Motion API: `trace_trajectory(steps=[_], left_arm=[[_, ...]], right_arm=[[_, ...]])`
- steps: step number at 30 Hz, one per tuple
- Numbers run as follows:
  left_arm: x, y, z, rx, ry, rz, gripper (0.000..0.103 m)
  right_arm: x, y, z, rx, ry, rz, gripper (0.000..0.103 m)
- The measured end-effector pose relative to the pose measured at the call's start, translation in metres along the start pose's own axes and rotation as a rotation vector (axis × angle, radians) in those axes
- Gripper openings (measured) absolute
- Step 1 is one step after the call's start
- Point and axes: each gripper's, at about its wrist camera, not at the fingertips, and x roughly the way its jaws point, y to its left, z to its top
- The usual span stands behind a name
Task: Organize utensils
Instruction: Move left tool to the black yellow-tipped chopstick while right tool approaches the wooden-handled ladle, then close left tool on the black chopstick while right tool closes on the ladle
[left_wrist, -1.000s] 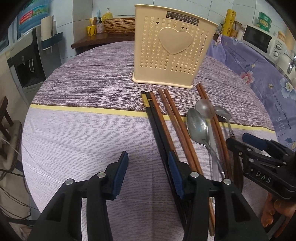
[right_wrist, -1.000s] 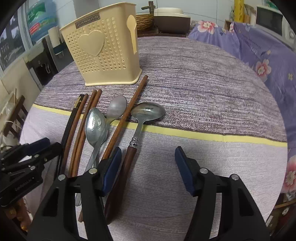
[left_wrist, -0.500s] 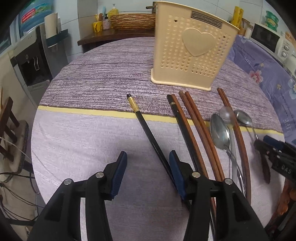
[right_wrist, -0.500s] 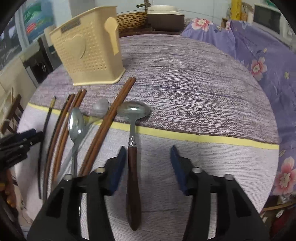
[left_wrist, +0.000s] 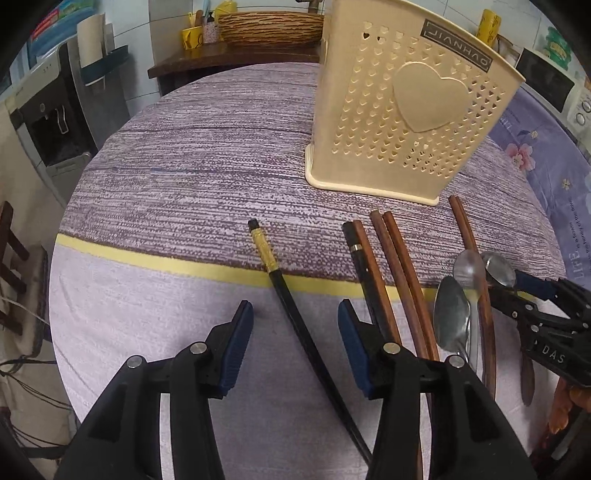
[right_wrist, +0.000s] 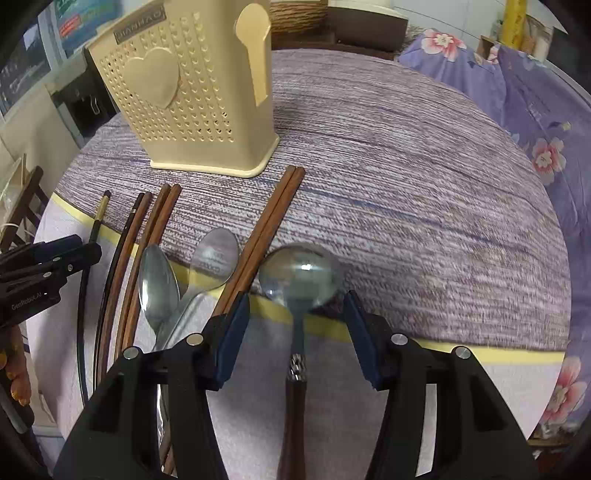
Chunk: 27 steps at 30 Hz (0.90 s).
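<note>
Utensils lie loose on table before empty-looking caddy: black chopstick now split from the bundle btwn open left gripper; right gripper, jaws just narrowing, straddles wood-handled spoon, ungripped.

Black chopstick split leftward from bundle; right hand-held gripper now astride wood-handled spoon, jaws narrowing.
</note>
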Motion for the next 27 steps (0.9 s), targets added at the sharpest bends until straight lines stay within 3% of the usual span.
trace_trajectory(steps=[7,10,15,21,27], left_arm=[[0.008,-0.005,0.015,0.044,0.029,0.032,0.037],[0.01,-0.008,0.019,0.062,0.038,0.041,0.034],[0.013,-0.008,0.024,0.07,0.038,0.065,0.015],[0.014,-0.002,0.03,0.048,0.036,0.049,0.011],[0.014,0.001,0.034,0.01,0.019,0.013,0.008]], right_arm=[[0.01,-0.004,0.023,-0.035,0.075,-0.006,0.054],[0.009,-0.004,0.024,-0.038,0.087,-0.008,0.048],[0.01,-0.003,0.027,-0.049,0.106,-0.002,0.048],[0.009,-0.006,0.026,-0.032,0.088,0.014,0.048],[-0.008,-0.012,0.025,0.007,0.016,0.043,0.048]])
